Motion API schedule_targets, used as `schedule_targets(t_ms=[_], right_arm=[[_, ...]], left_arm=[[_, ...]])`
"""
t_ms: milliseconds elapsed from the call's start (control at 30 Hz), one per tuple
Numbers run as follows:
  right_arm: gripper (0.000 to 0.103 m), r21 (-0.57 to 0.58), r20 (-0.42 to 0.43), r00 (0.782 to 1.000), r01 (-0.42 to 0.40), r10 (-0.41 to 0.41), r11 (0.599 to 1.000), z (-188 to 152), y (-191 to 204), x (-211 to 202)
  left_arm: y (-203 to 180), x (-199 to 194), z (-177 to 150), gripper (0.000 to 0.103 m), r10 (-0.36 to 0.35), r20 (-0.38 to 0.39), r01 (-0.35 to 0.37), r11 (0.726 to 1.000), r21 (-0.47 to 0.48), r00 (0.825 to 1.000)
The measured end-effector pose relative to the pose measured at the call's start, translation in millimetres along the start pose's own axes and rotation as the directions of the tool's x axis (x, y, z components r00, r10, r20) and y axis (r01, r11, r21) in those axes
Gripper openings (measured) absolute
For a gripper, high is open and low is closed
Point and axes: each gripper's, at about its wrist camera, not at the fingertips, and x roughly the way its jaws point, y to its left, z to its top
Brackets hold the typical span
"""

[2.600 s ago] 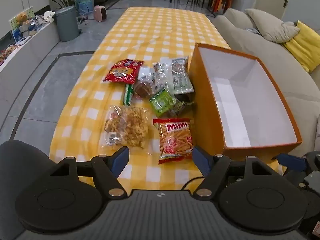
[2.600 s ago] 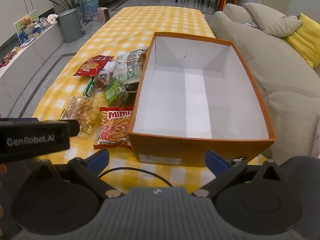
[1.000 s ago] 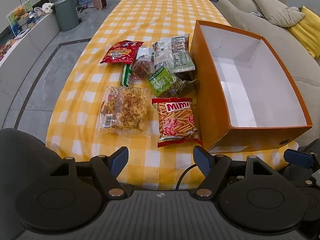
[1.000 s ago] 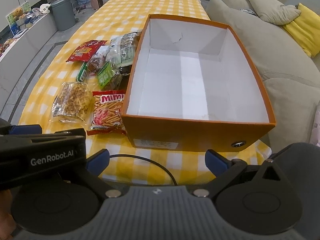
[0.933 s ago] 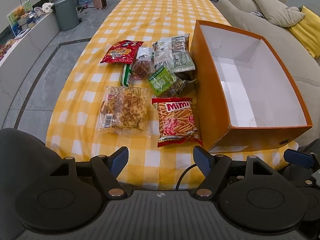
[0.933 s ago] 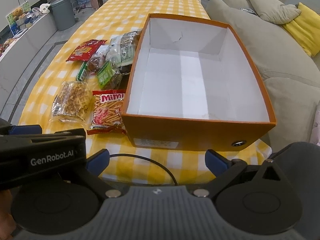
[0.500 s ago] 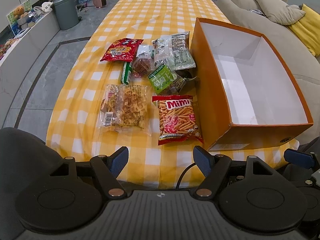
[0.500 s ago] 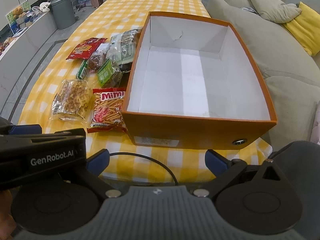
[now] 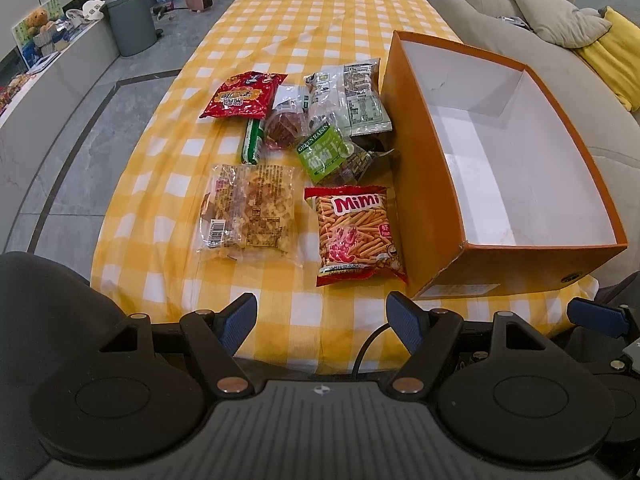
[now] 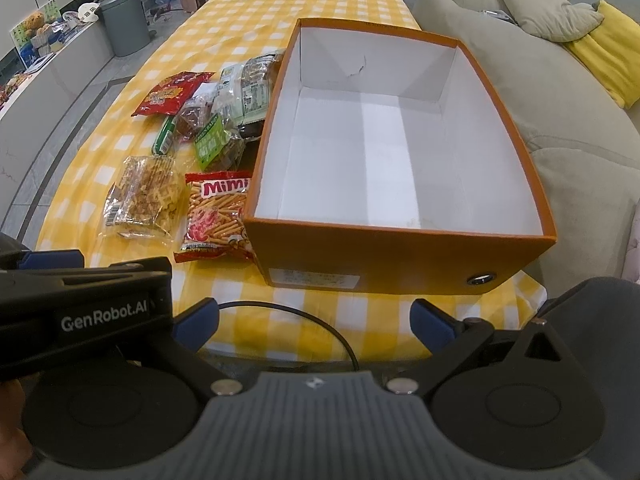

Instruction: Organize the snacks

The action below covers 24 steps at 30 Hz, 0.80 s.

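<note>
Several snack packs lie on the yellow checked tablecloth (image 9: 320, 12) left of an empty orange box (image 9: 424, 184) with a white inside. Nearest are a red Mimi stick pack (image 9: 356, 236) and a clear cracker pack (image 9: 250, 212). Behind them lie a green raisin pack (image 9: 324, 152), a red chip bag (image 9: 242, 94) and a grey-green bag (image 9: 352, 96). My left gripper (image 9: 322, 320) is open and empty above the table's near edge, short of the Mimi pack. My right gripper (image 10: 314, 322) is open and empty in front of the box (image 10: 380, 256). The Mimi pack (image 10: 216, 216) touches the box's left wall.
A grey sofa (image 9: 568, 80) with a yellow cushion (image 9: 616, 52) runs along the table's right side. A grey bin (image 9: 132, 20) stands on the floor at far left. A black cable (image 10: 320, 328) hangs over the table's near edge. The left gripper's body (image 10: 80, 312) fills the right view's left.
Both grippers have drifted slightly forward and lower toward the table, so snacks and box look a little larger. Nothing on the table has moved.
</note>
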Motion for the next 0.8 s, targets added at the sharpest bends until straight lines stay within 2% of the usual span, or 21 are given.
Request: schedule_targets(t_ms=[400,600,700,800], right_arm=[[0.099,-0.023,0.016,1.000,0.023,-0.022,0.999,-2.2,4.6,-1.7],[0.099,0.003,0.001,1.000,-0.008,0.008,1.000,-2.0,0.1,-1.0],[0.099,-0.018,0.040,0.999,-0.015,0.016,1.000,-1.1,4.4,-8.3],[0.099,-0.033,0.078,0.996,-0.038,0.041,0.999,1.4,8.1,-16.6]], left_arm=[[0.0,-0.1,1.3,0.086,0.000,0.002,0.000,1.000,0.010,1.000],[5.4,-1.5,3.9,0.086,-0.024,-0.006,0.024,1.000,0.016,1.000],[21.1,-7.6,7.2,0.083,-0.061,0.028,0.062,0.998,-0.016,0.998],[41.0,-15.0,14.5,0.083,-0.062,0.079,0.065,0.997,-0.041,0.995]])
